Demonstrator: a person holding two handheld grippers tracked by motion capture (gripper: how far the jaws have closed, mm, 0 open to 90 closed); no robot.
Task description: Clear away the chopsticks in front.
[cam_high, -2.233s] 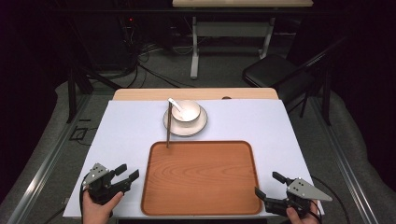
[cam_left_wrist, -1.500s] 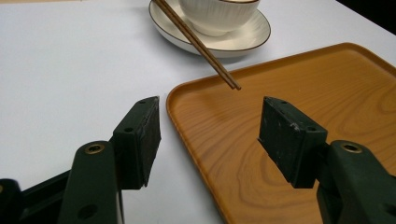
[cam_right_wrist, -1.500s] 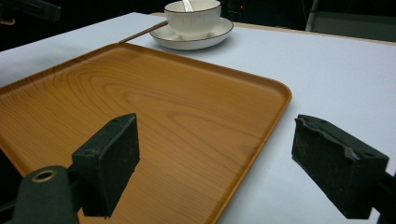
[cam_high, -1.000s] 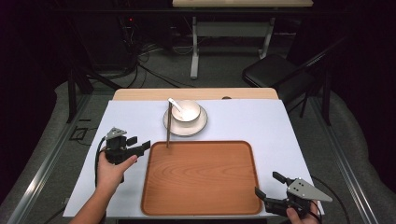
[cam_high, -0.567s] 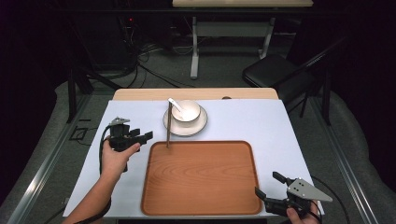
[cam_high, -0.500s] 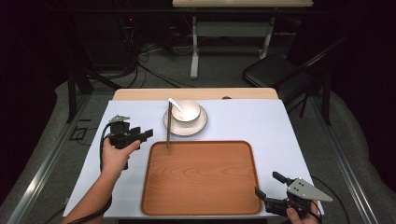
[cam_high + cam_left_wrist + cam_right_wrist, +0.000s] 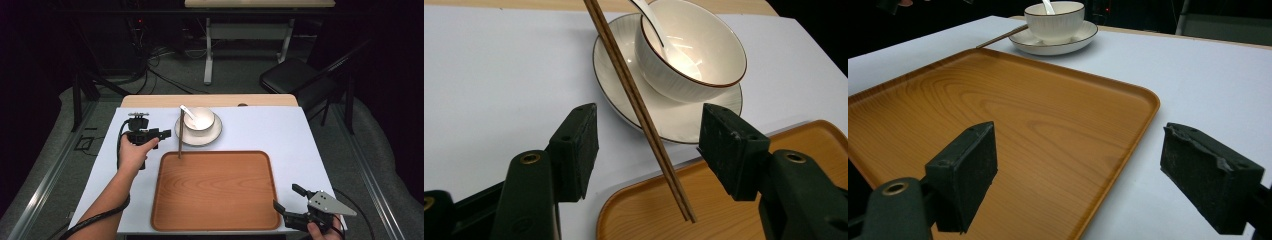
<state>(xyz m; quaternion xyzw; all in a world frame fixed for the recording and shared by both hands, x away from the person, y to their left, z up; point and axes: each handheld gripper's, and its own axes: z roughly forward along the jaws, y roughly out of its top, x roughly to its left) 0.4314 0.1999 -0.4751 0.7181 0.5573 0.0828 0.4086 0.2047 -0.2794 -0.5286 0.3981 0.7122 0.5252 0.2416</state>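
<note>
Holding my left gripper [image 7: 161,133] low over the white table [image 7: 260,130], I have its jaws standing wide on either side of the chopsticks [image 7: 639,107], and they have just been closing a little; the pads do not yet touch the wood. The chopsticks lie together, leaning with their upper part on the saucer [image 7: 674,120] rim and their tips resting on the near left corner of the tray [image 7: 734,205]. From above, they run straight down from the saucer's left edge to the tray's far left corner. The bowl [image 7: 691,55] sits on the saucer with a white spoon [image 7: 651,15] in it, just right of the chopsticks in my left gripper view. My right gripper [image 7: 295,202] rests at the near right corner of the tray, jaws wide apart and holding nothing, one jaw over the wood and the other over the white table.
</note>
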